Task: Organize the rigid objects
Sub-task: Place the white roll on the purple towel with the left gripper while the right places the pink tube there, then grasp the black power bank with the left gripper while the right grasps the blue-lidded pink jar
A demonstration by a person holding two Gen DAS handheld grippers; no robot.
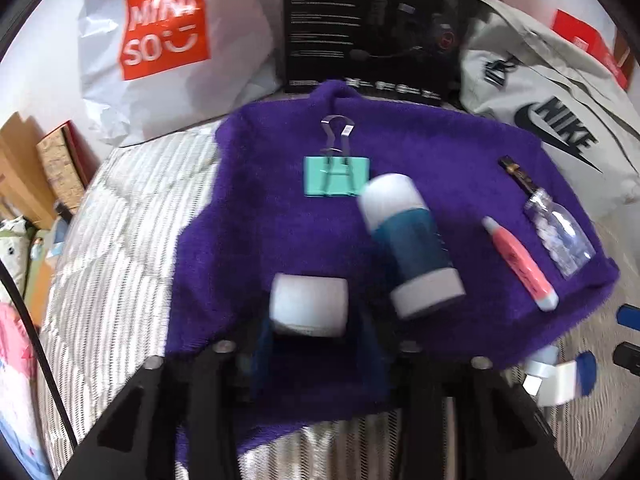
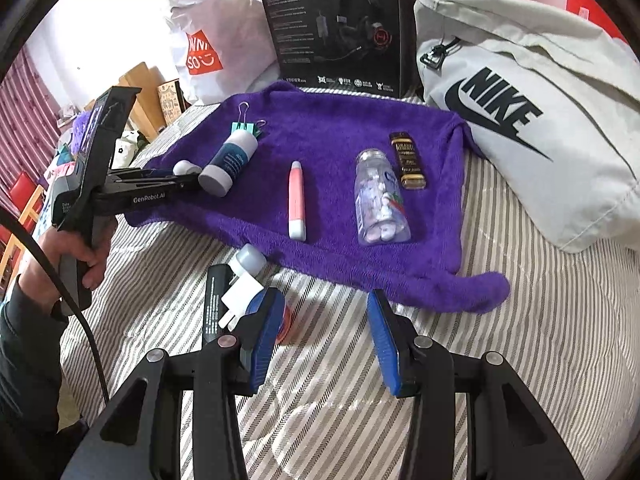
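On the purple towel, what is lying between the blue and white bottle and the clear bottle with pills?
One pink and white pen lies between the blue and white bottle and the clear pill bottle, touching neither. The right wrist view shows this best.

Striped bedspread underneath, white shopping bag with orange logo at eleven o'clock, black headset box at twelve, grey sports bag at two, wooden furniture at ten, red chair at nine.
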